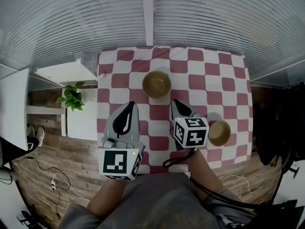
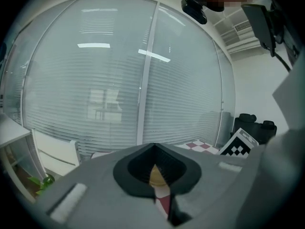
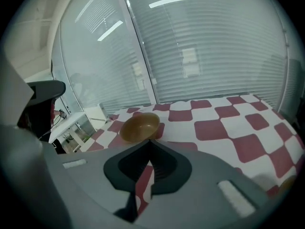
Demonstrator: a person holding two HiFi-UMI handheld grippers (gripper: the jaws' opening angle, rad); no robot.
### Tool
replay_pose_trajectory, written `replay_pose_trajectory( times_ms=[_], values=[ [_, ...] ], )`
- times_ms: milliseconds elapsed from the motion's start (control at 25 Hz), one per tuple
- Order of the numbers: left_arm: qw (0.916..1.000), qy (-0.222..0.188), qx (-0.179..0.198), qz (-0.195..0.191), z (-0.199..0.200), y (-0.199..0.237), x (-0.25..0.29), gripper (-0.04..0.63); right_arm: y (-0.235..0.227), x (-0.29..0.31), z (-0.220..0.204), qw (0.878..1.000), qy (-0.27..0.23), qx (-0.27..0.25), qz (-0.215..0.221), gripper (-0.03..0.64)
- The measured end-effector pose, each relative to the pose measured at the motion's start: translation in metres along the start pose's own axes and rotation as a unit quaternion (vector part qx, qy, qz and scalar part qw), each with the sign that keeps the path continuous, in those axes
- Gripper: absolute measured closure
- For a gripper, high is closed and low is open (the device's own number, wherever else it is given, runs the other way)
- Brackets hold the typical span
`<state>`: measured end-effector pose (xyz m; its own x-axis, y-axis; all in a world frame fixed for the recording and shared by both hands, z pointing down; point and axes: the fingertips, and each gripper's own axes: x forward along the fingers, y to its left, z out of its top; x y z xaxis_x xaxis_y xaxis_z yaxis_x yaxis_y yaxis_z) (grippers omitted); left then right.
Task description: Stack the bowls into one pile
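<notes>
2 brown bowls sit well apart on the checked tablecloth (image 1: 205,75): the larger bowl (image 1: 156,83) near the middle, the smaller bowl (image 1: 219,132) toward the right edge, just beside the right gripper's marker cube. The left gripper (image 1: 129,105) and right gripper (image 1: 175,102) hover over the near side, jaws pressed together, holding nothing. A potted plant (image 1: 71,98) stands by a white cabinet (image 1: 83,120) left of the table.

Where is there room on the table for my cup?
The far right of the checkered cloth, between the far bowl and the right edge, is bare. So is the far left corner. The near side is crowded: left gripper, right gripper and near bowl.
</notes>
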<state>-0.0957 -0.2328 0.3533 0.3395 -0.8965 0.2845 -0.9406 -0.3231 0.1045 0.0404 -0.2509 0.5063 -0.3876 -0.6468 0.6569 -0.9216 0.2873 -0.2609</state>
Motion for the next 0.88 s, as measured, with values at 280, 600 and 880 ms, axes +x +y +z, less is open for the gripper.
replay_pose_trajectory(
  times_ms=[280, 600, 880],
  values=[
    [1.0, 0.008, -0.004, 0.0, -0.004, 0.01, 0.011, 0.595, -0.007, 0.014, 0.018, 1.0, -0.016, -0.012, -0.016, 0.589],
    [0.9997, 0.017, -0.011, 0.009, -0.01, 0.025, 0.022, 0.595, -0.015, 0.032, 0.039, 0.999, -0.027, -0.011, -0.026, 0.537],
    [0.9993, 0.029, -0.016, 0.016, -0.016, 0.036, 0.038, 0.595, -0.015, 0.054, 0.043, 1.0, -0.015, -0.009, -0.017, 0.499]
  ],
)
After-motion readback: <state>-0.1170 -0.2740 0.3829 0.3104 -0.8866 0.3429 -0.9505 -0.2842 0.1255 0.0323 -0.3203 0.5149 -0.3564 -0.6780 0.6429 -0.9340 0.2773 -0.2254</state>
